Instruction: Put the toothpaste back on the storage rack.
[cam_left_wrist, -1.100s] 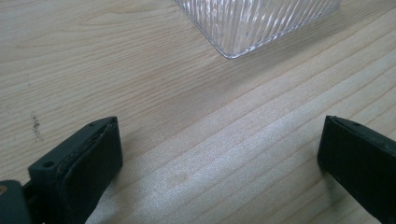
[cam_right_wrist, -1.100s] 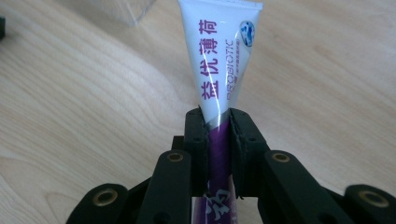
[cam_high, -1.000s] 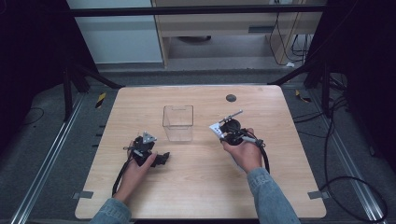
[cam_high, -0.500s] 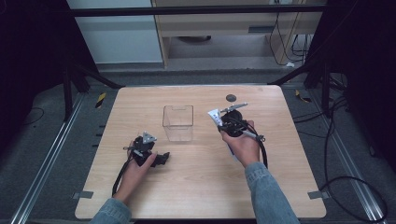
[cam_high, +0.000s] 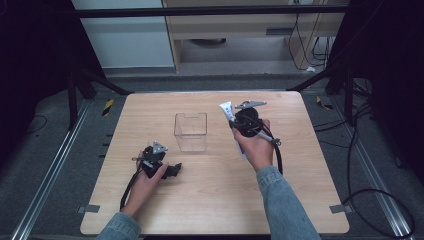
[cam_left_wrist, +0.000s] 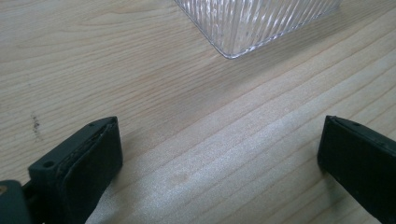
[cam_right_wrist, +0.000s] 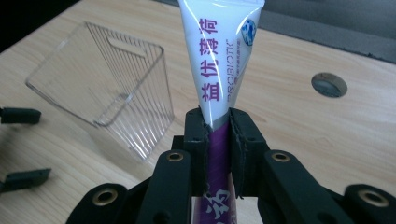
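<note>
Toward the near left corner of the table (cam_high: 300, 200), your left gripper (cam_high: 172, 170) lies low on the wood with its jaws spread wide and nothing between them; it looks parked there, out of the way yet pointed at the clear box (cam_high: 190, 131), whose ribbed corner shows just ahead in the left gripper view, so it could steady that box if needed. Nearer the middle of the table, toward the far edge, the clear box stands upright with its mouth open upward, ready to take something from above. To its right, your right gripper (cam_right_wrist: 218, 126) is lifted off the table and pinches a toothpaste tube (cam_right_wrist: 219, 51) around its purple lower part, jaws pressed tight on it, the white crimped end pointing up and away from you. Holding it by the middle keeps the tube stiff and lets you aim one end at the box's opening; I judge the next move is carrying it leftward over the rim.
</note>
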